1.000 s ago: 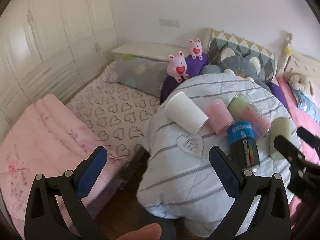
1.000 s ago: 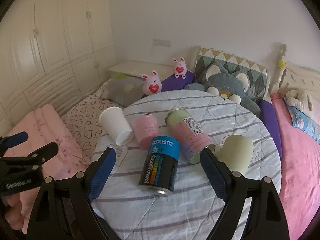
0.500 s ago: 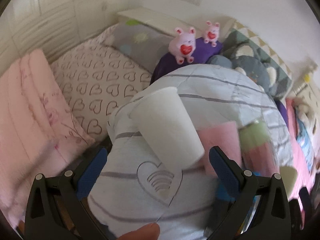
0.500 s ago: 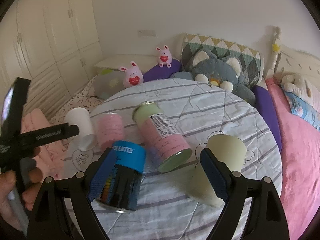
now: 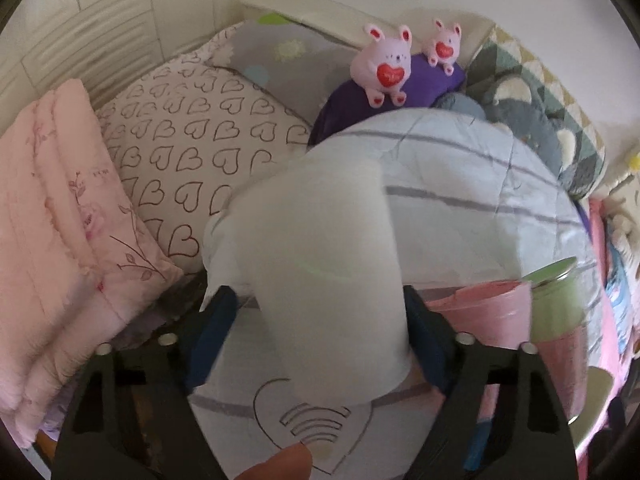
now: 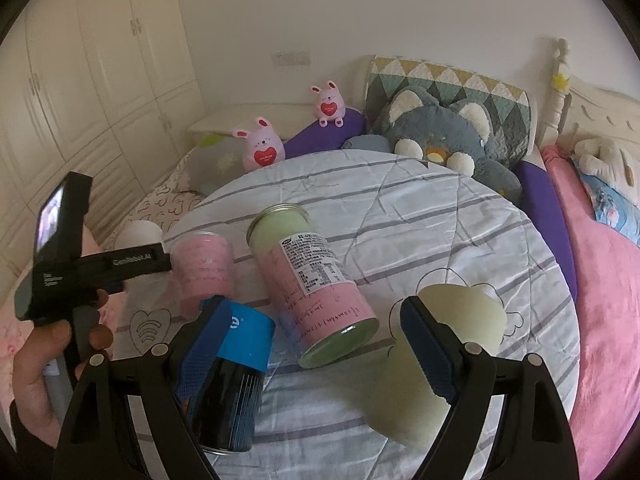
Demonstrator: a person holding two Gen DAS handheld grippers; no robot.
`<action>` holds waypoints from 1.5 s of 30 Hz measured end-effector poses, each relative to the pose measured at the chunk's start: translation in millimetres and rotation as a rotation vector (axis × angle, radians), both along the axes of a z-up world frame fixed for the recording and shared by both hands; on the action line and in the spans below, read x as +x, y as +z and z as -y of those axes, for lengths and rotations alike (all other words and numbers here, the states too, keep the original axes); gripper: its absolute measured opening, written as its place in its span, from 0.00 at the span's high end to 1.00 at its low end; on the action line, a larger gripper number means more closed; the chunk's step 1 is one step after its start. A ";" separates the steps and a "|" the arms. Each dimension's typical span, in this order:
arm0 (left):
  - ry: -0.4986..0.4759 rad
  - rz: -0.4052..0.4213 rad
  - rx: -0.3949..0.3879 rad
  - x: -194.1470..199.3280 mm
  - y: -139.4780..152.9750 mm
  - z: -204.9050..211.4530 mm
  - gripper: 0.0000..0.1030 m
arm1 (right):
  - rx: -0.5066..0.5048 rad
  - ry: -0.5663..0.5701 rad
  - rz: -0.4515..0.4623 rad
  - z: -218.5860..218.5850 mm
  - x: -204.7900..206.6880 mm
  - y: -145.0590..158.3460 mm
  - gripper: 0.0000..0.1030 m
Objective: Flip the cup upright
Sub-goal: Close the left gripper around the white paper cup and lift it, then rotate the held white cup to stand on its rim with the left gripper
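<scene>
Left gripper (image 5: 320,336): jaws set around the white cup (image 5: 324,264); contact could not be confirmed.
White cup: lay on its side on the striped quilt (image 5: 480,216), beside the pink can (image 5: 488,316).
Right gripper (image 6: 316,344): jaws wide, holding nothing.

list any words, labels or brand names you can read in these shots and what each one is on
"GenRobot.AI": white print on the arm of the left gripper.
"e": last letter of a white word on the blue band of the black can; the rest is hidden by a gripper finger.
White label on the pink and green can: too small to read.
Pink cup: faint print, unreadable.
White cup: no text visible.
</scene>
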State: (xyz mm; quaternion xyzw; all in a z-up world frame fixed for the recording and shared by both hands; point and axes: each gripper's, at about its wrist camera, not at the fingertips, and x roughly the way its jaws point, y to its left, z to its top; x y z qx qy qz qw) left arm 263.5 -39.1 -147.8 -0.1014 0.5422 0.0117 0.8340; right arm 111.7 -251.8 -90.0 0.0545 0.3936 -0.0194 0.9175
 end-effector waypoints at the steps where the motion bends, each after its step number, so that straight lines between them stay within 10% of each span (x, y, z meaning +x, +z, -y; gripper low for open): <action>1: -0.006 -0.003 0.009 0.5 -2.1 0.4 0.29 | 0.002 0.000 -0.003 0.2 1.0 -0.8 0.16; 6: -0.063 0.028 0.033 2.3 -2.9 3.3 0.44 | 0.006 -0.006 -0.012 -0.5 2.6 -2.9 0.16; 21: -0.216 0.122 0.093 -25.8 23.1 14.5 0.44 | 0.007 -0.022 0.004 0.7 -9.2 2.2 0.16; 34: -0.372 0.236 0.116 -148.8 94.6 29.0 0.44 | 0.048 -0.105 0.103 14.9 -92.4 33.1 0.16; 45: -0.535 0.213 0.087 -239.6 87.7 80.4 0.44 | 0.066 -0.215 0.092 42.1 -161.8 26.5 0.16</action>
